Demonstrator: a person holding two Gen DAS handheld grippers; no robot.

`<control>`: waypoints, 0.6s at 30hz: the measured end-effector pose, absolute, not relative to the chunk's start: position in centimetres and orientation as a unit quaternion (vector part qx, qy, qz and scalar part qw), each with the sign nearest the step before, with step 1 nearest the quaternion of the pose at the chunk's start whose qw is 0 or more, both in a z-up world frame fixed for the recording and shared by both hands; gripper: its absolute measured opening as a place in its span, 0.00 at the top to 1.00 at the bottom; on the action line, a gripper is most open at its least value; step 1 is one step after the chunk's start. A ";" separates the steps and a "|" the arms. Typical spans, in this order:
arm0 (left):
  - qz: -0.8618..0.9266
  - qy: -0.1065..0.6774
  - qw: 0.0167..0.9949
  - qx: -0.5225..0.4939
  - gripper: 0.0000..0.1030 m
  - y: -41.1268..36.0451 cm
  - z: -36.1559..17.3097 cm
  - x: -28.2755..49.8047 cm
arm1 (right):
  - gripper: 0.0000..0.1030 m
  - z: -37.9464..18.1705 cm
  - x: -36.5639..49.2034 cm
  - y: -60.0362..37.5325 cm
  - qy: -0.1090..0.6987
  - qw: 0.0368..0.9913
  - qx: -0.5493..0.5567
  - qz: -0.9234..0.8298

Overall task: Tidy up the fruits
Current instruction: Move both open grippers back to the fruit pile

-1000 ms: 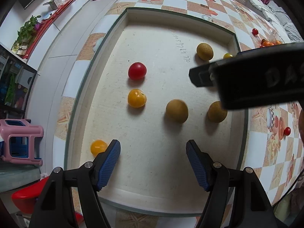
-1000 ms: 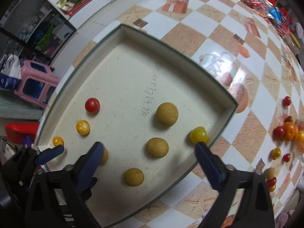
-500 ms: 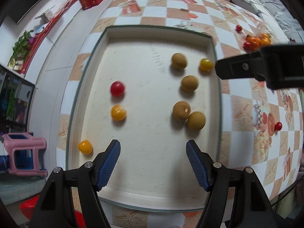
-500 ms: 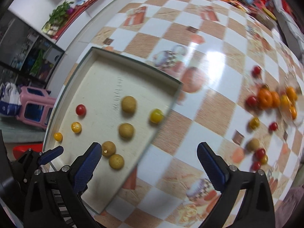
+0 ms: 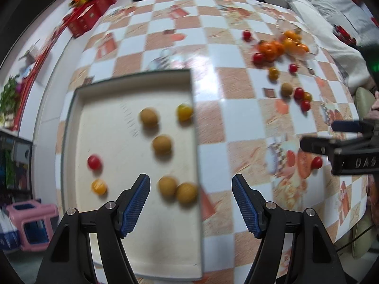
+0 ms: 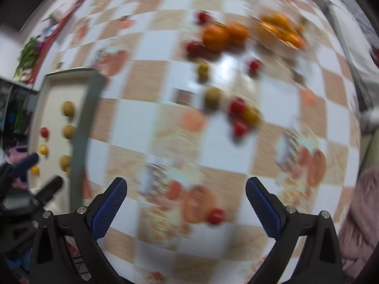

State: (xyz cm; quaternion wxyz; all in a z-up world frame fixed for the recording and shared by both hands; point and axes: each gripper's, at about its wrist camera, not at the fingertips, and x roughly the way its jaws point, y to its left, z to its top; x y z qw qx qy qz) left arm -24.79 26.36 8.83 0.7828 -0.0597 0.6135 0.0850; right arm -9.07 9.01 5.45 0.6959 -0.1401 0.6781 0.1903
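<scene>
Both tongs empty, jaws apart. Right tongs (image 6: pixel 186 204) hang over the open tabletop (image 6: pixel 151 80), pointing down; the loose fruit lies ahead of them, toward the far edge. Nearest piece: a lone red cherry tomato (image 6: pixel 215 215) just past the fingertips, slightly right of centre. Further on, a tan round fruit (image 6: pixel 213 96) beside a red-and-yellow tomato cluster (image 6: pixel 244 116).

Left tongs (image 5: pixel 191 200) straddle the right wall of the cream tray (image 5: pixel 78 123), which already holds four tan fruits and several tomatoes. Right hand is judged nearer the unsorted pile.

Fruits are spheres with no long axis; tomatoes look glossy, tan fruits matte and rough. The tabletop is slick, so rolling is likely.
</scene>
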 end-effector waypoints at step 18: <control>0.061 0.624 0.773 -0.095 0.29 21.5 6.7 -11.0 | 0.02 5.9 -1.2 2.0 0.671 0.729 -0.032 0.127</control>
